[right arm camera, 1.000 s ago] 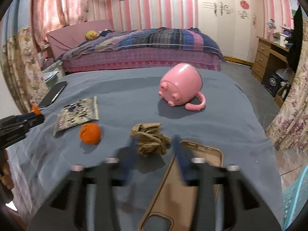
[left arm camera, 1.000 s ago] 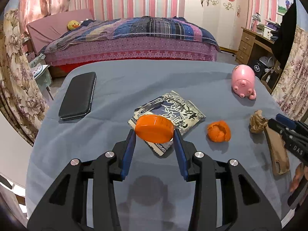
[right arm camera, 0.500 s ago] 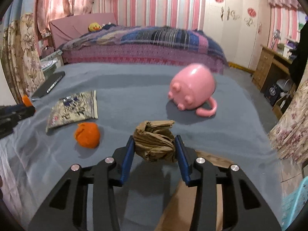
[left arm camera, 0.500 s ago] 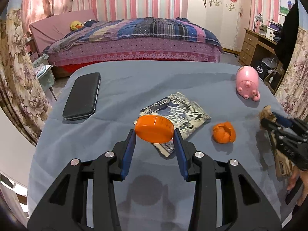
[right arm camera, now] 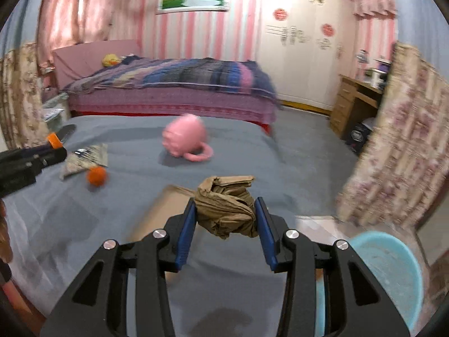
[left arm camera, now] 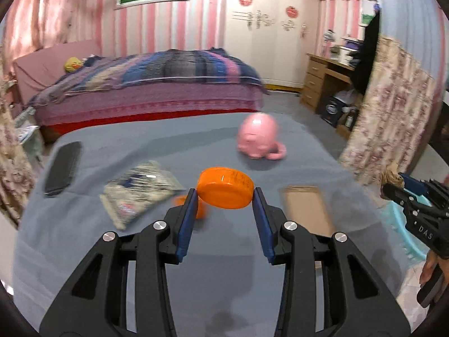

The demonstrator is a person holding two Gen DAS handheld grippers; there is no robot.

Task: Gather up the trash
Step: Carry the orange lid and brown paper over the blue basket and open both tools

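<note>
My left gripper [left arm camera: 224, 199] is shut on a round orange lid [left arm camera: 224, 188], held above the grey-blue table [left arm camera: 140, 252]. My right gripper [right arm camera: 226, 210] is shut on a crumpled brown paper wad [right arm camera: 227, 207], lifted off the table near its right edge. In the left wrist view the right gripper [left arm camera: 393, 188] shows at the far right with the brown wad [left arm camera: 391, 175] at its tip. A light blue bin [right arm camera: 390, 275] stands on the floor at the lower right of the right wrist view. An orange peel [right arm camera: 96, 175] and a printed snack wrapper [right arm camera: 84, 160] lie on the table.
A pink pig mug [right arm camera: 185, 140] lies on its side at mid-table. A tan phone case [left arm camera: 306, 207] lies flat near the right edge, a black phone [left arm camera: 63, 168] at the left. A flowered curtain [right arm camera: 398, 154] hangs to the right, a bed [right arm camera: 174, 90] behind.
The right gripper closed on the brown paper wad and lifted it off the table. Both grippers have swung to the right with their loads, and the blue bin has come into the right wrist view.
</note>
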